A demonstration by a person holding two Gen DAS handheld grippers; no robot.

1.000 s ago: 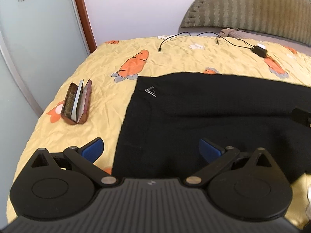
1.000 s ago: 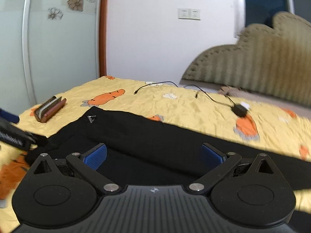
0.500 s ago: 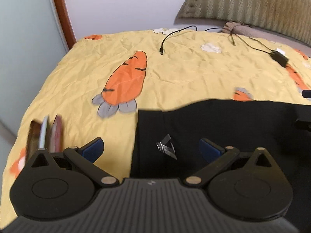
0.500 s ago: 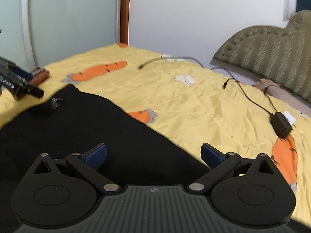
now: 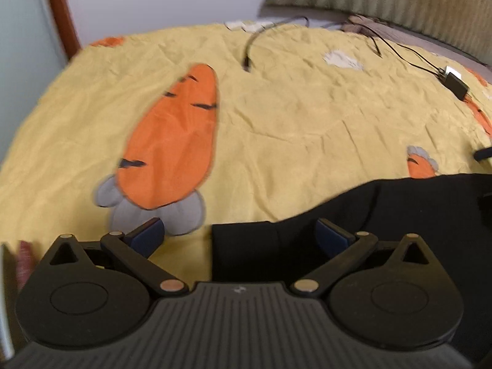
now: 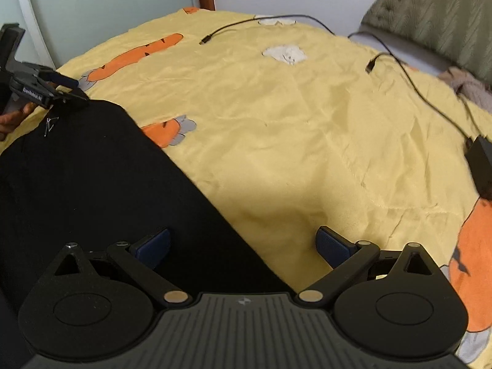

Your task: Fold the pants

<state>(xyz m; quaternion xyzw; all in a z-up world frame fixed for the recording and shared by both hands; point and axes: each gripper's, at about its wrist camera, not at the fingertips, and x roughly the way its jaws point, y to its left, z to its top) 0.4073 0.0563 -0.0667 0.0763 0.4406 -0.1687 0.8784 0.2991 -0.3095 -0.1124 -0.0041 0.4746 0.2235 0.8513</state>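
I have both tongs spread wide and gripping nothing, lined up along the far edge of the black pants (image 6: 77, 178), which lie flat on the yellow carrot-print bedsheet (image 6: 292, 117).

My left gripper (image 5: 240, 236) straddles a corner of the pants: its right finger sits over the black cloth, its left finger (image 5: 146, 238) over bare sheet, just short of the big orange carrot print (image 5: 172, 141) ahead. In the right wrist view I can see that same left gripper (image 6: 66, 90) from the side, low at the far corner, close by the small white logo (image 6: 50, 124).

My right gripper (image 6: 243, 246) straddles the same long edge further along; the hem runs diagonally between its fingers, with cloth under the left finger and sheet under the right.

I judge this to be the approach to the first grasp, before any fold is lifted. Next I need to lower both sets of tips until the edge sits between the pads, close on it, then raise both ends together and carry the edge over toward me, keeping it taut so the halves stack squarely.

The charger cables (image 6: 409, 77) and adapter (image 6: 481, 160) lie well ahead on the sheet, clear of the pants.
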